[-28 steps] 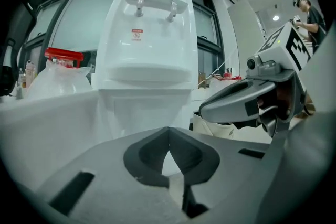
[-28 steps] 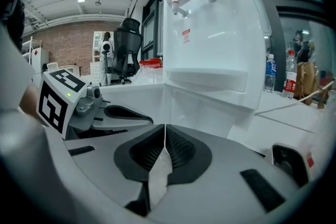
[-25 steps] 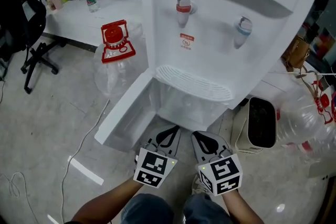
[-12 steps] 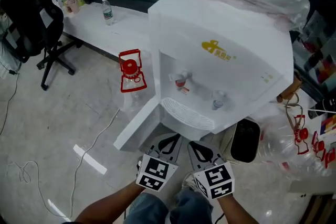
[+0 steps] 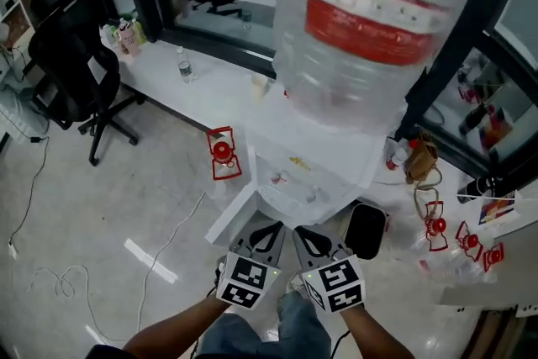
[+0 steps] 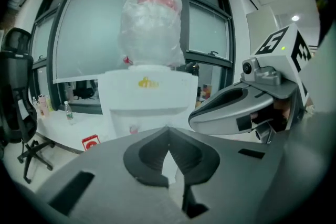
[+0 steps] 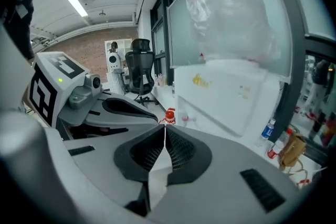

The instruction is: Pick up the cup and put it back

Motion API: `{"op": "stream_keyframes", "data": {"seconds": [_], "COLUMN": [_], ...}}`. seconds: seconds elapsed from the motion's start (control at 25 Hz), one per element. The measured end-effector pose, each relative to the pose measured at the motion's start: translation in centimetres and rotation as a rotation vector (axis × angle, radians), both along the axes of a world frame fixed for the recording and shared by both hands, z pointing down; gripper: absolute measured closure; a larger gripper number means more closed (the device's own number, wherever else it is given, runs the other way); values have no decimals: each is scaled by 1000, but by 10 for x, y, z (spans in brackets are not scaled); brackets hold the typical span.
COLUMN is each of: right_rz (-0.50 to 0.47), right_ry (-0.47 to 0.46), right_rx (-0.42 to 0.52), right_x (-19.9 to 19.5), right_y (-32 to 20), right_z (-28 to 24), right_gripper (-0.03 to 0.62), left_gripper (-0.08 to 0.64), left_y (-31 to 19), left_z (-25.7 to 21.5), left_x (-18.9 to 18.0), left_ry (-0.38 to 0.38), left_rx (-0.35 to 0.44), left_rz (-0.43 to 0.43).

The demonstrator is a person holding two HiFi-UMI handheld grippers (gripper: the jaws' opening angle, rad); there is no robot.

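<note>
A white water dispenser (image 5: 313,154) stands ahead of me, with a big clear bottle (image 5: 370,21) upside down on top. Its lower cabinet door (image 5: 229,219) hangs open. I make out no cup for certain; a small pale thing (image 5: 261,86) stands on the white table behind. My left gripper (image 5: 267,229) and right gripper (image 5: 309,233) sit side by side low in the head view, just short of the dispenser's base. Both are shut with nothing between the jaws. In the left gripper view the jaws (image 6: 168,134) meet before the dispenser (image 6: 147,97); the right gripper view shows the same (image 7: 164,131).
A black office chair (image 5: 71,55) stands at the left. The white table (image 5: 206,101) carries a small water bottle (image 5: 183,63). An empty jug with a red cap (image 5: 222,160) leans left of the dispenser, a black bin (image 5: 363,229) sits at its right, and cables (image 5: 168,240) cross the floor.
The head view has pulled up and back: the dispenser, which filled the frame, is now small and the bottle on top has come into sight. Both grippers stay shut, side by side.
</note>
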State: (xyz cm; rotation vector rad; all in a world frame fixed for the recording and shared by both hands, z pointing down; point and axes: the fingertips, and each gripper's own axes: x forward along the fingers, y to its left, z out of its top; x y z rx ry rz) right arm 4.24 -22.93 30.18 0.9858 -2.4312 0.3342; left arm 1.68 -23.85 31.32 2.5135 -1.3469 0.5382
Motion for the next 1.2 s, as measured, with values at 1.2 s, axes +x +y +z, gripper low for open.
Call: {"op": "stream_keyframes", "data": {"seconds": [1.2], "right_rz": [185], "right_ry": [-105], "right_rx": [37], "right_x": [4], "right_y": [29], "right_z": [-144], "right_gripper": [571], "left_gripper": [549], "left_y": [27], "left_z": [-145], "left_x": [5], "left_ry": [11], "left_rx": [73], "left_rz": [19]}}
